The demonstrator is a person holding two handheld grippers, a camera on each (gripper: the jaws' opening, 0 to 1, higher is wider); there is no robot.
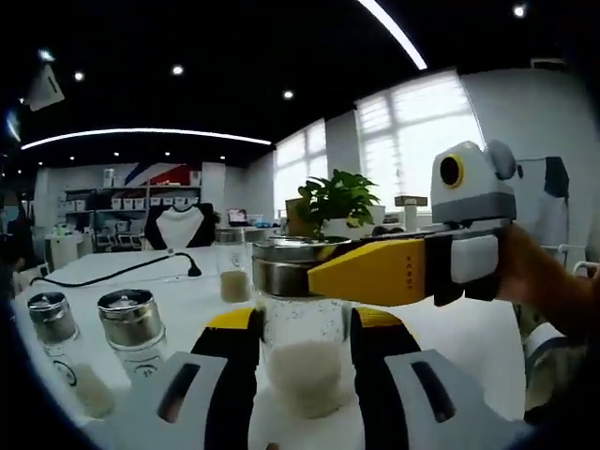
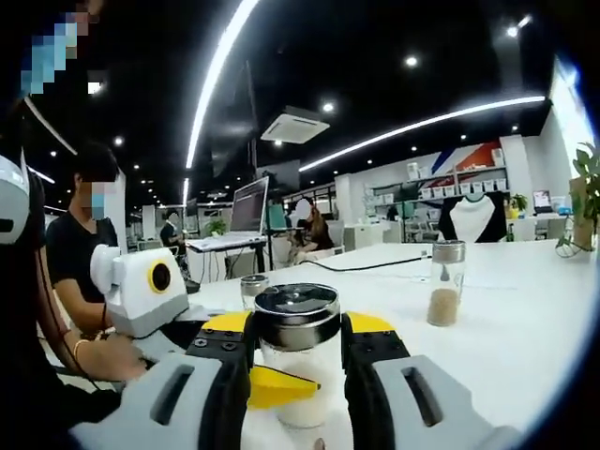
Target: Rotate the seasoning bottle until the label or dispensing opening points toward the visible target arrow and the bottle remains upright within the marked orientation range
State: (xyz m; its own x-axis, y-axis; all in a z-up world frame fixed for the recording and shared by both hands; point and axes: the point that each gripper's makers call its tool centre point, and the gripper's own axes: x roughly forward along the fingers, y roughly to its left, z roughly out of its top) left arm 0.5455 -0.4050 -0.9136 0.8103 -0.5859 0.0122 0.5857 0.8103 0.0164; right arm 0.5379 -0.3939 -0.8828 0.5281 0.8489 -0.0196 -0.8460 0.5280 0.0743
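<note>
In the left gripper view the left gripper (image 1: pixel 305 352) stands at 6 o'clock, its two black-padded jaws pressed against the glass body of the bottle (image 1: pixel 302 347), one on each side. The bottle is upright on the white table (image 1: pixel 450 328), with pale granules in its lower half and a steel cap on top. From 3 o'clock the right gripper (image 1: pixel 281 267) reaches in, a yellow jaw lying across the cap's near side; a hand (image 1: pixel 544 281) holds its grey body at the right edge.

In the right gripper view the right gripper (image 2: pixel 298 352) rises from 6 o'clock with its jaws clamped on either side of the steel cap (image 2: pixel 296 317). A yellow fingertip (image 2: pixel 277 386) of the left gripper lies against the glass below the cap, and that gripper's body comes in from 9 o'clock.

Further out in the left gripper view, two shakers (image 1: pixel 131 328) with steel caps stand at 8 o'clock, and another jar (image 1: pixel 234 267) stands just past the bottle at 11 o'clock. A black cable (image 1: pixel 122 272) runs across the table at 9 o'clock, and a potted plant (image 1: pixel 337 202) sits behind at 12 o'clock. In the right gripper view a jar of brown powder (image 2: pixel 446 281) stands apart at 2 o'clock, a small glass (image 2: pixel 253 289) sits just behind the cap at 11 o'clock, and a person (image 2: pixel 80 253) in black sits at 9 o'clock.
</note>
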